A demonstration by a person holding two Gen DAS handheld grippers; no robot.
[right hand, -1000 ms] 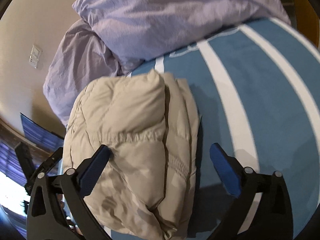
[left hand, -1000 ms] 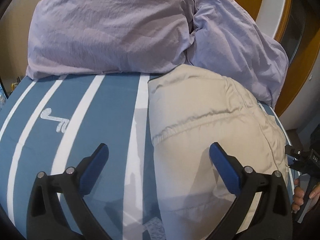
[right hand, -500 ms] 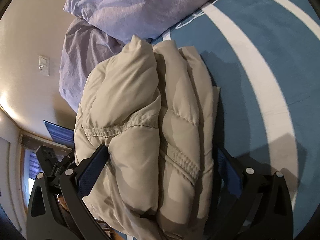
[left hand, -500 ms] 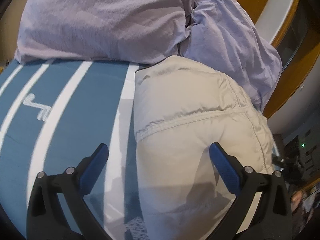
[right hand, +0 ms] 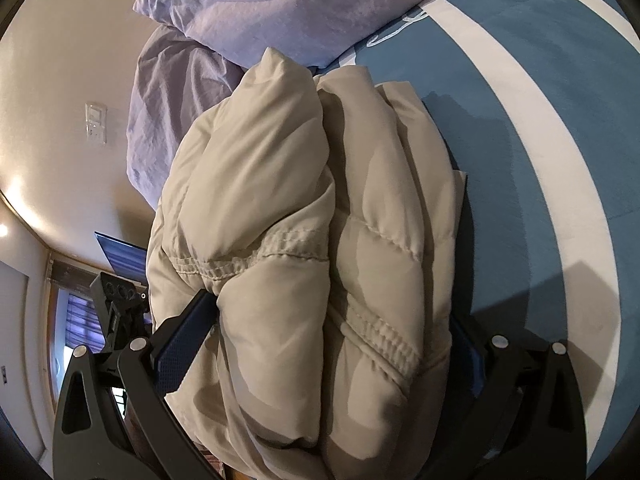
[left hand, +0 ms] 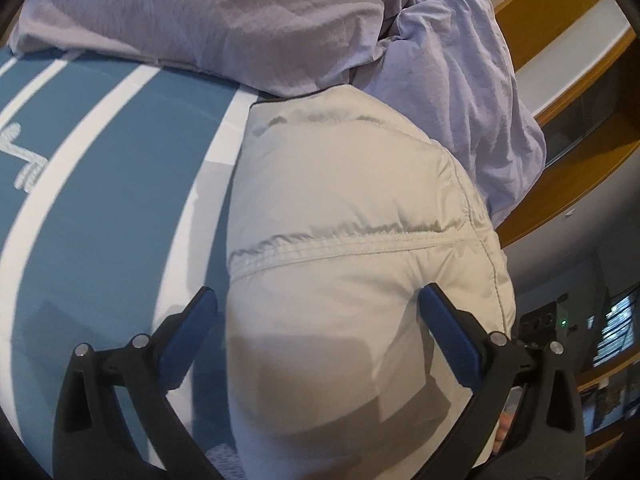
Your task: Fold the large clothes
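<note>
1. Lying folded into a thick bundle on the bed [left hand: 104, 184], near its edge: beige puffer jacket [left hand: 344, 208], far end touching the lilac pillows [left hand: 224, 16] at the headboard side.
2. Straddling the near part of the jacket: left claw [left hand: 316, 304], spread wide, blue pads [left hand: 448, 328] either side of the padded fabric, right pad dented into it, left pad beside the jacket's edge over the striped blue-and-white cover.
3. Showing in the right wrist view: same jacket [right hand: 304, 216] as stacked layers, quilted seams across them, pillows [right hand: 256, 4] beyond.
4. Bracketing the whole stack: right claw [right hand: 328, 320], also wide, left pad [right hand: 184, 340] pressed against the top layer, right pad mostly hidden behind the lowest layer; real grip or mere contact, cannot tell.
5. Mounted on the wall behind: a pale switch plate [right hand: 96, 122].
</note>
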